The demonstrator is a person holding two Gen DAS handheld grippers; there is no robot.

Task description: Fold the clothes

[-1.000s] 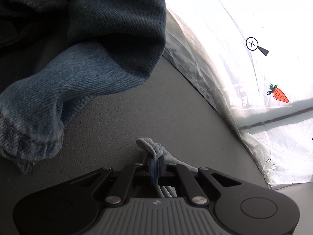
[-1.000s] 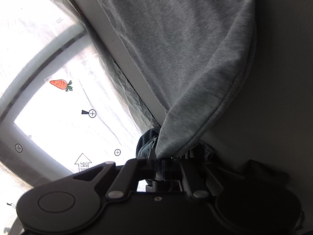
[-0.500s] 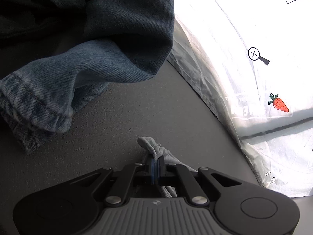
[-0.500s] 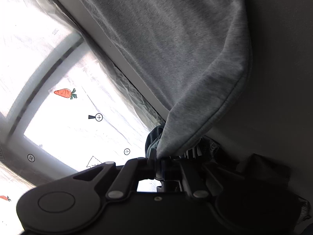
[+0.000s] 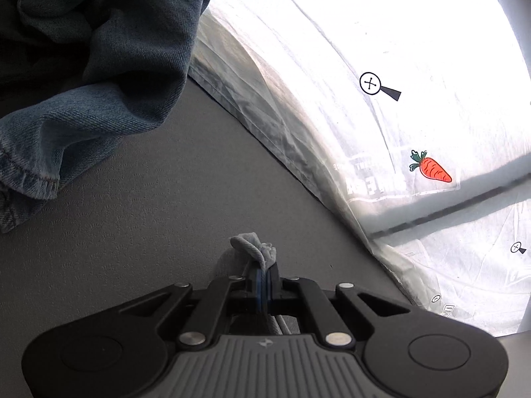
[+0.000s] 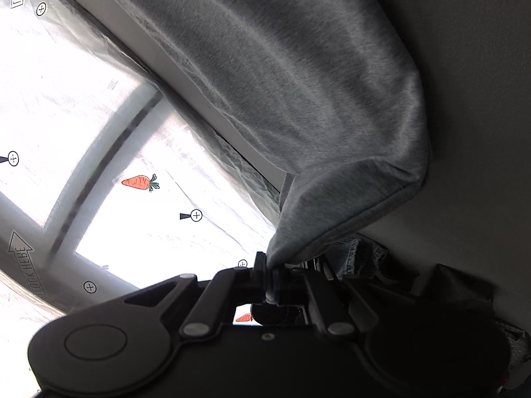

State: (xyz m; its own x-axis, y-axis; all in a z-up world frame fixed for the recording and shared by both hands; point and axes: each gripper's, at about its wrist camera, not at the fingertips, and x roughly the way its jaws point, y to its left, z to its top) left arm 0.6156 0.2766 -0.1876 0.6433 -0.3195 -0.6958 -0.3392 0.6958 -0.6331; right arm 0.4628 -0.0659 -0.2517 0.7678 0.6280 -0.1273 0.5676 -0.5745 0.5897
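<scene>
A grey knit garment (image 6: 292, 76) stretches from the upper left down to a pinched corner, and my right gripper (image 6: 269, 273) is shut on that corner. The cloth folds over itself near the grip, with a hemmed edge on the right. In the left wrist view my left gripper (image 5: 264, 273) is shut on another bunched grey corner of the garment (image 5: 254, 248), just above the grey table top (image 5: 159, 205). Most of the garment is hidden from the left wrist view.
A heap of blue denim clothing (image 5: 93, 66) lies at the upper left of the table, one hemmed leg end toward me. A white plastic sheet (image 5: 381, 66) with a carrot print (image 5: 431, 169) drapes past the table's right edge. Denim (image 6: 348, 258) and dark clothing show behind the right gripper.
The left gripper has risen and shifted, so the denim slid left and the table edge drew nearer. The right gripper rolled and moved; the grey cloth now folds over more sharply near the grip.
</scene>
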